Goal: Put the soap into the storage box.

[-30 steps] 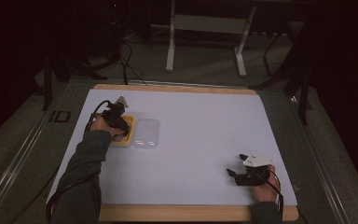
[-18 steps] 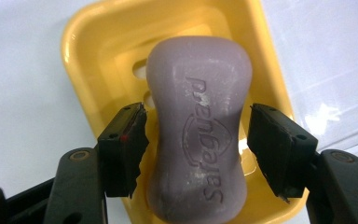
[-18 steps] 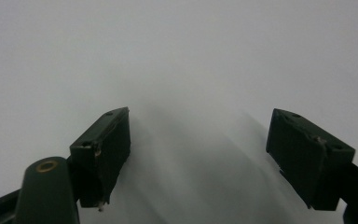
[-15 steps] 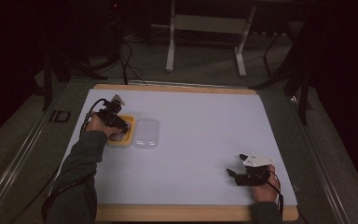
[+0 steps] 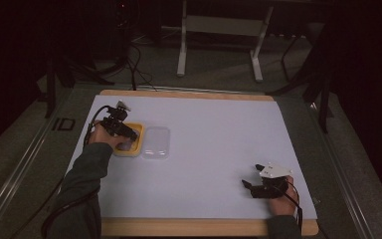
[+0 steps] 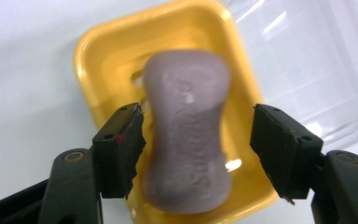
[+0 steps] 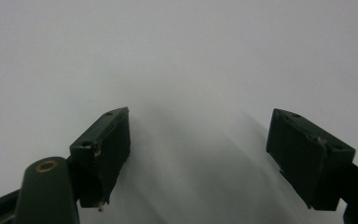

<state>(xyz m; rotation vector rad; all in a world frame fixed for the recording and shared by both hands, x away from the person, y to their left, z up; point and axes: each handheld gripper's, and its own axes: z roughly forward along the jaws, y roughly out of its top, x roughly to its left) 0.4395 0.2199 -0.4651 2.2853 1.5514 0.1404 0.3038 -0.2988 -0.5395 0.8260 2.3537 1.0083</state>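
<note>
Left gripper over the yellow soap dish at the table's left side, jaws spread either side of the purple soap bar lying in the dish, left jaw about touching it, right jaw clear. Clear lid sits just right of the dish. Right gripper rests near the front right corner, jaws wide apart over bare white surface

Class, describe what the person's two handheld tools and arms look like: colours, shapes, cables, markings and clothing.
Both tools are black with two blocky jaws. The left tool has a small red mark on one jaw and brass-coloured pivot screws. The right tool carries a pale grey three-cornered plate on top. A black cable trails from each. The person wears dark grey-green long sleeves.
</note>
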